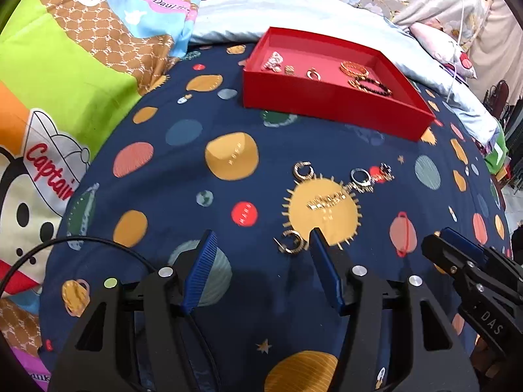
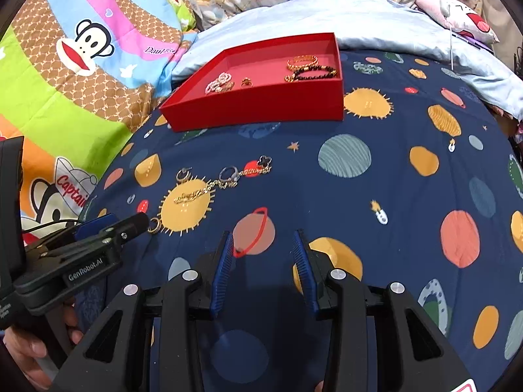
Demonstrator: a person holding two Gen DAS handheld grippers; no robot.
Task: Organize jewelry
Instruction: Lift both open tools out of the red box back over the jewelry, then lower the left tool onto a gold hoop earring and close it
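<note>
Loose jewelry lies on the navy planet-print bedspread: a gold hoop earring (image 1: 289, 242) (image 2: 155, 225), a second hoop (image 1: 302, 170) (image 2: 183, 173), a gold chain (image 1: 327, 201) (image 2: 193, 196), a silver ring (image 1: 358, 174) (image 2: 228, 173) and a black clover charm (image 1: 385, 168) (image 2: 264, 160). My left gripper (image 1: 262, 232) (image 2: 121, 222) hangs open just over the spread. Nothing is between its pads, and the near hoop lies beside its right fingertip. My right gripper (image 2: 263, 235) (image 1: 441, 238) is open and empty, to the right of the pile.
A red box (image 1: 327, 104) (image 2: 255, 114) stands farther back on the bed, holding gold bracelets (image 1: 353, 68), a dark bead bracelet (image 1: 376, 85) and small pieces. A cartoon-print quilt (image 1: 65, 75) lies left, a pale blue blanket (image 1: 294, 9) behind. A hand (image 2: 29, 349) holds the left gripper.
</note>
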